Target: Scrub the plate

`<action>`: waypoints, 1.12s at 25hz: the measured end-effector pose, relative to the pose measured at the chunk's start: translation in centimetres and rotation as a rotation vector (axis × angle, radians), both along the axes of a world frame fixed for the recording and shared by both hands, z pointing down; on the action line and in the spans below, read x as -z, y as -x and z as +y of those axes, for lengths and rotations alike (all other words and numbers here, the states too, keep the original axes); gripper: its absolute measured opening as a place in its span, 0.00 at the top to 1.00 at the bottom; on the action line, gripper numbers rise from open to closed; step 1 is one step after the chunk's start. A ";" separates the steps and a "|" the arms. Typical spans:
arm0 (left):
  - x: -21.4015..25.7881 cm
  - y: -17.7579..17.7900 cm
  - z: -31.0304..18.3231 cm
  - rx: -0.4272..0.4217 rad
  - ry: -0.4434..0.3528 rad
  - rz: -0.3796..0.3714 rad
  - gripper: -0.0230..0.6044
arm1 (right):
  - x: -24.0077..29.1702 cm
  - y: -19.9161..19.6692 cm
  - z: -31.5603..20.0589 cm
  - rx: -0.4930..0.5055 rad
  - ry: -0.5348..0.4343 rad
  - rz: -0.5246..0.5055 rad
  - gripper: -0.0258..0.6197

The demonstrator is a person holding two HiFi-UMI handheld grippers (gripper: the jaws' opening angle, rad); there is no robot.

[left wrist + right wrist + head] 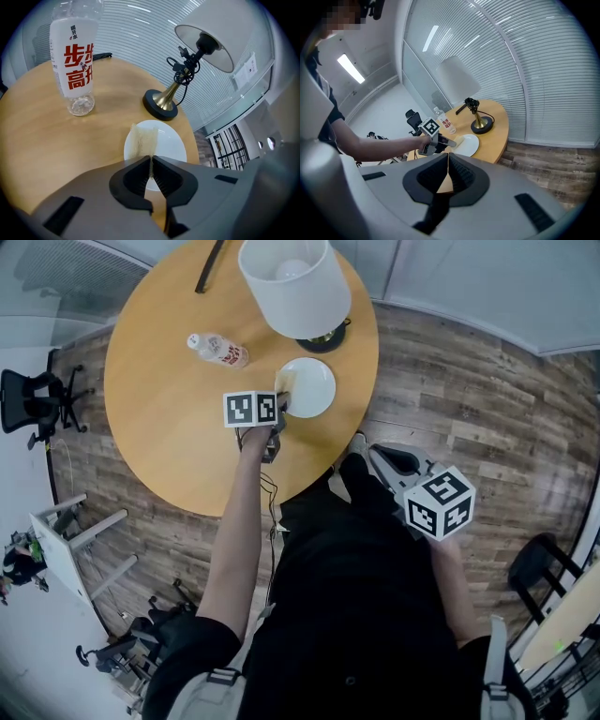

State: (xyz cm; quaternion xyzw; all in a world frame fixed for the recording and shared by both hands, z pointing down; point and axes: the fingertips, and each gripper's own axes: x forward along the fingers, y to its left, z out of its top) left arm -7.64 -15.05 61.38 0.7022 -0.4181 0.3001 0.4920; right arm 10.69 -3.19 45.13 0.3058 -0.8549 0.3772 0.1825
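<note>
The left gripper is clamped on a thin yellowish pad lying over the white plate on the round surface, so scrubbing seems barely begun, while the right gripper, jaws together and empty, hangs away from the surface.

1. A round wooden worktop stands on a floor of grey-brown wooden planks.
2. A clear plastic bottle with a white label and red characters stands upright on the worktop, well apart from the lamp.
3. A table lamp has a wide white shade, a brass stem and a round black base. A black cable is bundled high on the stem.
4. A thin black object lies at the far edge of the worktop; I cannot tell what it is.
5. A black office chair stands on the floor, beside the worktop.
6. White blinds cover the curved window wall.
</note>
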 end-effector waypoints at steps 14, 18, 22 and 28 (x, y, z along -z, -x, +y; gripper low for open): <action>-0.5 -5.6 -3.5 -0.154 -0.046 -0.027 0.93 | -0.8 -4.7 0.0 -0.172 0.030 0.035 0.93; -0.1 -8.2 -2.8 -0.286 -0.069 -0.072 0.93 | -1.0 -7.1 -0.3 -0.235 0.034 0.041 0.93; -0.1 -10.5 -0.7 -0.367 -0.068 -0.071 0.93 | -1.3 -9.0 -0.8 -0.270 0.028 0.051 0.93; -0.3 -8.7 1.9 -0.325 -0.044 -0.062 0.92 | -0.9 -8.3 -1.7 -0.244 0.012 0.044 0.93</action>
